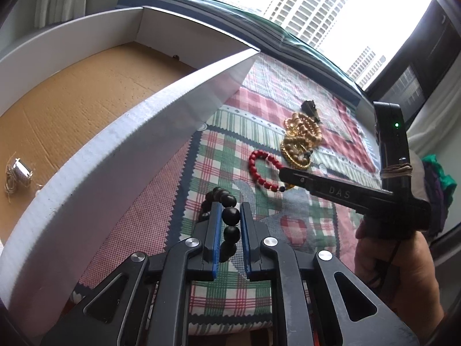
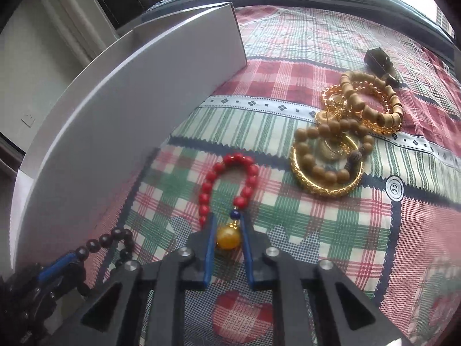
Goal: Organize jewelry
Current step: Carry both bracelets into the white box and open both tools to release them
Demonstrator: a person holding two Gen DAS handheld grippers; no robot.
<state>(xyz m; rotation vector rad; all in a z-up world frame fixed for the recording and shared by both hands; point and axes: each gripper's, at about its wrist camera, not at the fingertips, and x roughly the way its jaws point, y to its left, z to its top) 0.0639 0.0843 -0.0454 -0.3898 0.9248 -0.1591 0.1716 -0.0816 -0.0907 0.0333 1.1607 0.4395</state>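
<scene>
Left tool [image 1: 230,216]: pads set either side of the black bead bracelet [image 1: 227,219], which runs between them; contact looks made on one bead, but whether it is truly clamped cannot be told from this angle. Right tool [image 2: 227,230]: pads straddle the amber bead [image 2: 228,239] hanging off the red bead bracelet [image 2: 229,178], apparently touching it on both sides, so judged as closing on it rather than firmly gripping.

Risk, in my judgement: both holds are on single round beads. A smooth sphere may squirt out from flat pads on lifting, and the strand would drop back onto the patchwork cloth [image 2: 317,230] or snag.

Pose: right tool enters low from the right of the left tool, fingers nearly level with the cloth, a hand [image 1: 394,259] under its grip.

Beyond the right tool lies a pile of wooden and gold bracelets [image 2: 340,150]. Left of both tools stands the white box [image 1: 115,132], already holding a small silver item [image 1: 21,171].
</scene>
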